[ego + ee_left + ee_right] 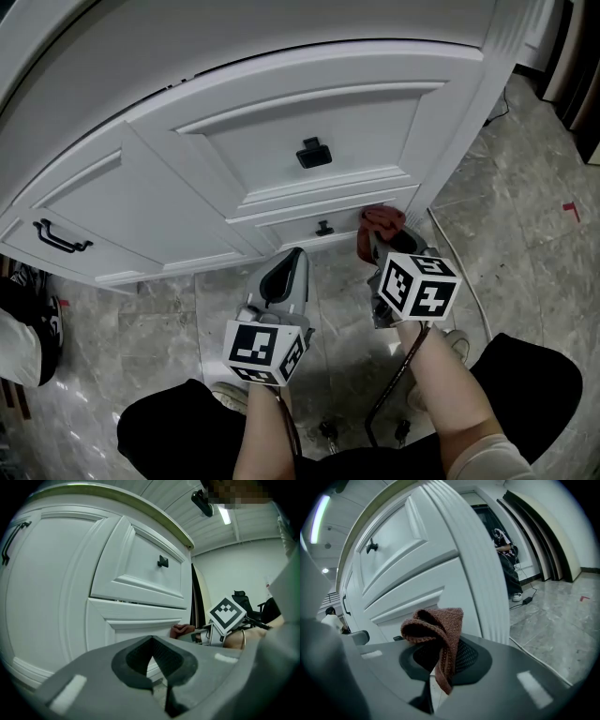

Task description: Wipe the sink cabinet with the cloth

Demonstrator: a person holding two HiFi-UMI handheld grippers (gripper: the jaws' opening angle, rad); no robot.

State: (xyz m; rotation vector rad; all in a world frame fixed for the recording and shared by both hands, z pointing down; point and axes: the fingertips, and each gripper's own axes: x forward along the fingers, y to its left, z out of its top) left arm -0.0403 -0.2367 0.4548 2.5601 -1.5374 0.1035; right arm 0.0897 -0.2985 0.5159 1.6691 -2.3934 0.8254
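The white sink cabinet [309, 103] fills the upper head view, with panelled drawers and black handles. My right gripper [375, 246] is shut on a reddish-brown knitted cloth [382, 223], which is bunched against the cabinet's lowest drawer near its right corner post. In the right gripper view the cloth [436, 634] hangs folded from between the shut jaws of the right gripper [443, 660]. My left gripper [286, 272] points at the cabinet base to the left, jaws shut with nothing held; in its own view the left gripper [152, 660] faces the white lower drawer [140, 616].
A small black knob [323, 228] sits on the lowest drawer beside the cloth; a square pull [313, 153] and a bar handle [62, 239] lie further up and left. A white cable [469, 281] runs over the grey marble floor [525, 244]. The person's knees are at the bottom.
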